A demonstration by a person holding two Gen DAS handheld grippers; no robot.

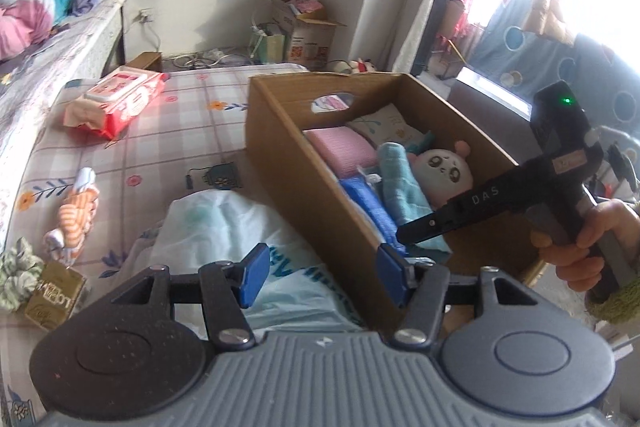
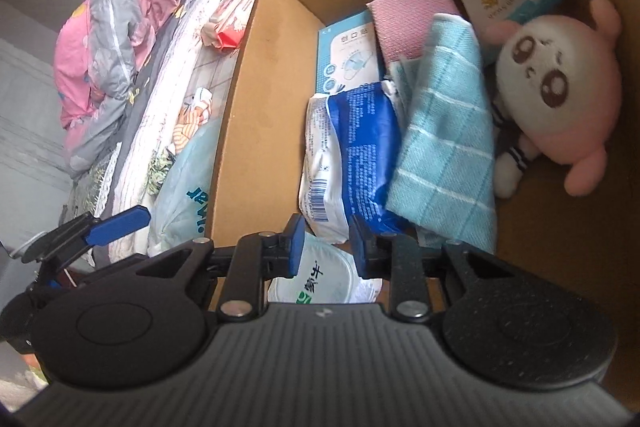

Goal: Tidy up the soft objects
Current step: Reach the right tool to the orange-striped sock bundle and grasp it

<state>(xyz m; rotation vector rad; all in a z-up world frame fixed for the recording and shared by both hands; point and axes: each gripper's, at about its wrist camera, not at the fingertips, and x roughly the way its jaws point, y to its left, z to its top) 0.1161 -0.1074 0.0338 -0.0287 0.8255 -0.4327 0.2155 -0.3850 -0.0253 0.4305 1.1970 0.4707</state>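
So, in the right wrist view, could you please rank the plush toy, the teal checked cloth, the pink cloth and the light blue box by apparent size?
1. plush toy and teal checked cloth: similar area, too close to rank.
2. pink cloth and light blue box: both partly covered, so their order is unsure.

All lie in the cardboard box.

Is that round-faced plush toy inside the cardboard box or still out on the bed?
Inside. The plush toy lies in the cardboard box, beside the folded teal towel, with the box walls around it.
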